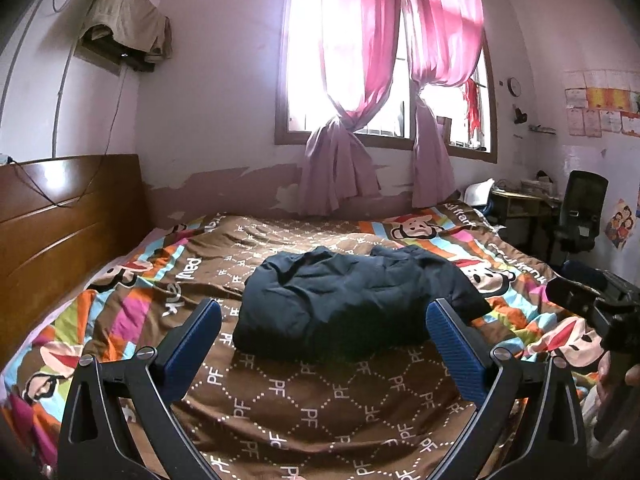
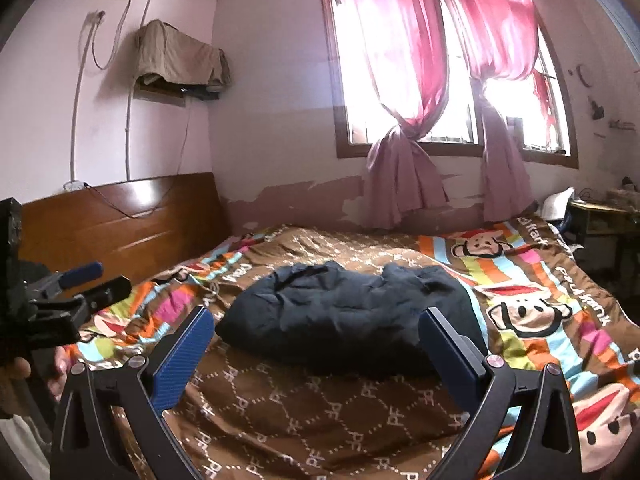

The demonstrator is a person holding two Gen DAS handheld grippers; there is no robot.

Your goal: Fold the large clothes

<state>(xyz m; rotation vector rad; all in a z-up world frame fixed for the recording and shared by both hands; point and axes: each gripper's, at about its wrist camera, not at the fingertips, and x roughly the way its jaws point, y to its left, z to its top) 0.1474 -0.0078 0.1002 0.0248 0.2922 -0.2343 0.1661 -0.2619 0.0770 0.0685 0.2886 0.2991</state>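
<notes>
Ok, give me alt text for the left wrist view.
A dark navy padded jacket lies bundled on a brown cartoon-monkey bedspread. The open left gripper hovers before it, empty, and pink curtains hang behind.

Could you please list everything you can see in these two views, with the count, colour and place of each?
jacket: one, dark navy, bundled on the middle of the bed.
bedspread: one, brown with bright stripes and cartoon monkeys, covering the bed.
headboard: one, brown wood, at the left end of the bed.
curtains: two, pink, knotted at the window behind the bed.
cloth: one, tan, draped over a wall unit above the headboard.
clock: one, round, on the wall right of the window.
chair: one, black, by the desk at far right.
left gripper: one, black with blue fingers, open, off the jacket.
right gripper: one, black with blue fingers, open, off the jacket.
</notes>
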